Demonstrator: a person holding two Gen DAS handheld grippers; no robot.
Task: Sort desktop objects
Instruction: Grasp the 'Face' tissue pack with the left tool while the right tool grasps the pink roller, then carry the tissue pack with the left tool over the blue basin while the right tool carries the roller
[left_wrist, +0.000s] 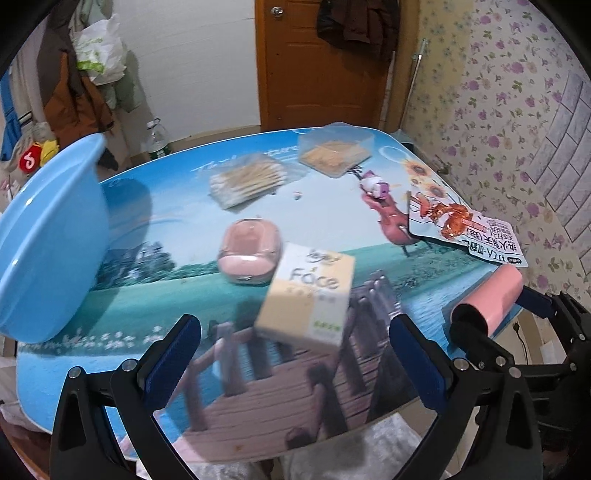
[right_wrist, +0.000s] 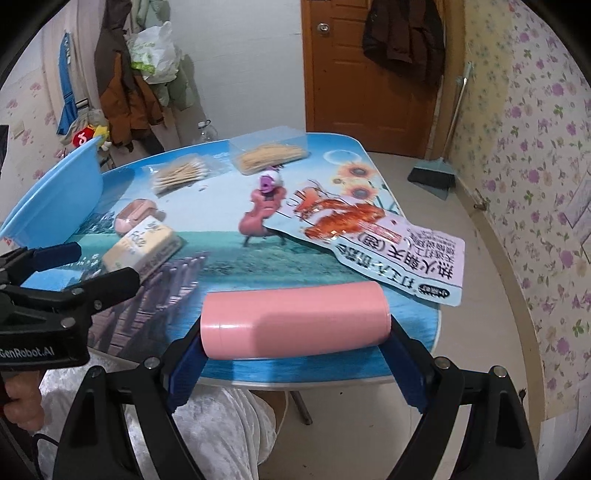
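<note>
My right gripper (right_wrist: 295, 354) is shut on a pink roll (right_wrist: 295, 321), held end to end above the table's near edge; the roll also shows in the left wrist view (left_wrist: 491, 295). My left gripper (left_wrist: 295, 332) is open and empty, just short of a cream "Face" tissue pack (left_wrist: 310, 291) that looks blurred. That pack also shows in the right wrist view (right_wrist: 138, 247). Behind it lies a pink case (left_wrist: 249, 254). A snack bag (right_wrist: 373, 240) lies at the right. A blue basin (left_wrist: 48, 240) stands at the left.
A bag of cotton swabs (left_wrist: 247, 179) and a clear box of toothpicks (left_wrist: 334, 151) lie at the far side of the picture-printed table (left_wrist: 184, 221). A small purple toy (left_wrist: 375, 184) sits near them. A door, hung coats and a broom are beyond the table.
</note>
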